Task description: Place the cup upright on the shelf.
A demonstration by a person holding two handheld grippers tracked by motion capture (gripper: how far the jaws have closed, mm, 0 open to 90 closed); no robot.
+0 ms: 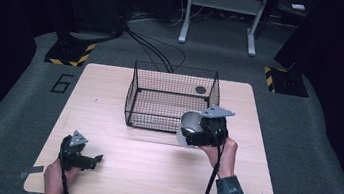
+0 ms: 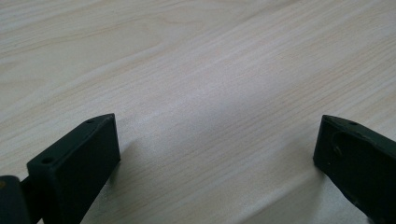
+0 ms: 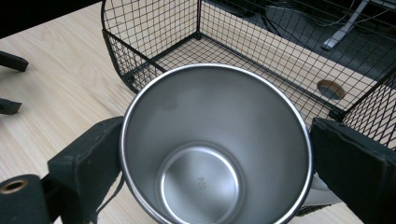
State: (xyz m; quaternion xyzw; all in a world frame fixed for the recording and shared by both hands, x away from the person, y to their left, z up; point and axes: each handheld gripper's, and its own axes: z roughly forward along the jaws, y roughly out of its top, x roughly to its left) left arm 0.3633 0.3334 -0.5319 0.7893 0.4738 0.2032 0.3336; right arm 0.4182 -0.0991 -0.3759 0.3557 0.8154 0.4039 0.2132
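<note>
A shiny steel cup [image 1: 188, 121] hangs above the wooden table [image 1: 150, 170], just outside the front right corner of a black wire basket [image 1: 176, 68]. My right gripper [image 1: 192, 131] is shut on the cup. In the right gripper view the cup [image 3: 205, 154] is seen from above, empty, with a jaw pressed on each side of its rim, and the basket [image 3: 154, 28] lies just beyond. My left gripper [image 1: 93, 160] sits low at the table's front left, open. The left gripper view has its jaws wide apart over bare wood [image 2: 210, 70].
The basket stands at the middle back of the table and is empty. A round hole [image 1: 200, 89] in the tabletop shows through its mesh. Beyond the table are floor cables, a grey stand [image 1: 221, 13] and yellow-black striped bases [image 1: 69, 56].
</note>
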